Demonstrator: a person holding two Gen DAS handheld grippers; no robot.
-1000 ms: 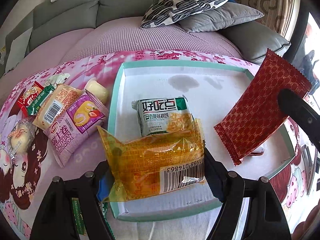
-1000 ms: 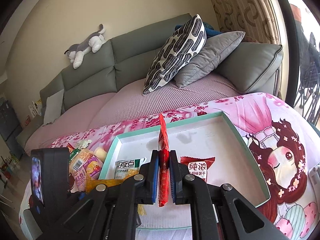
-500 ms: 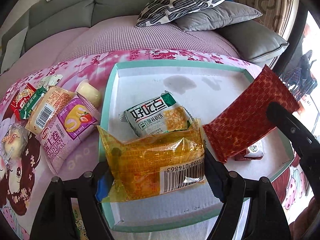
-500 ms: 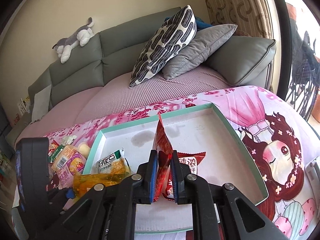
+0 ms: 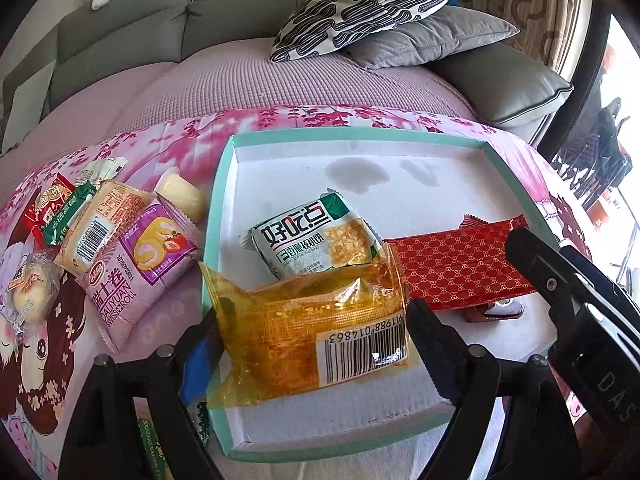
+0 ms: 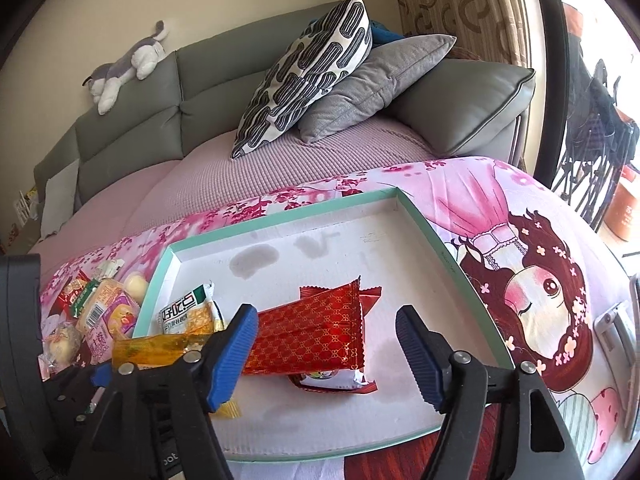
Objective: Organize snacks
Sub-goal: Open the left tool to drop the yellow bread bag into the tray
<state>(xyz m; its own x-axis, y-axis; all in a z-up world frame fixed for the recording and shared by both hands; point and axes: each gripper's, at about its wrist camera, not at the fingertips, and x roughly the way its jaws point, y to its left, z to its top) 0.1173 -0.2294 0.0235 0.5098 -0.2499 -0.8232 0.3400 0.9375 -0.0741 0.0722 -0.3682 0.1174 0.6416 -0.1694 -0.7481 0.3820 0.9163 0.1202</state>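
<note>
A teal-rimmed white tray [image 5: 400, 138] [image 6: 288, 220] sits on the pink printed cloth. My left gripper [image 5: 312, 328] is shut on a yellow snack packet [image 5: 312, 320], held over the tray's near left part; the packet also shows in the right wrist view [image 6: 160, 346]. My right gripper [image 6: 326, 348] is open and empty, just behind the red patterned packet [image 6: 316, 332] [image 5: 456, 268], which lies flat in the tray on a smaller red-and-white packet [image 6: 336, 380]. A green-and-white cracker packet [image 5: 316, 240] [image 6: 188, 314] lies in the tray.
Several loose snacks lie on the cloth left of the tray, among them a purple Swiss roll packet [image 5: 136, 268], a pale yellow packet [image 5: 96, 232] and a round pudding cup [image 5: 178, 198]. Behind is a grey sofa with cushions [image 6: 312, 80].
My right gripper has opened and let go of the red patterned packet, which now lies flat in the tray. My left gripper still holds the yellow packet.
</note>
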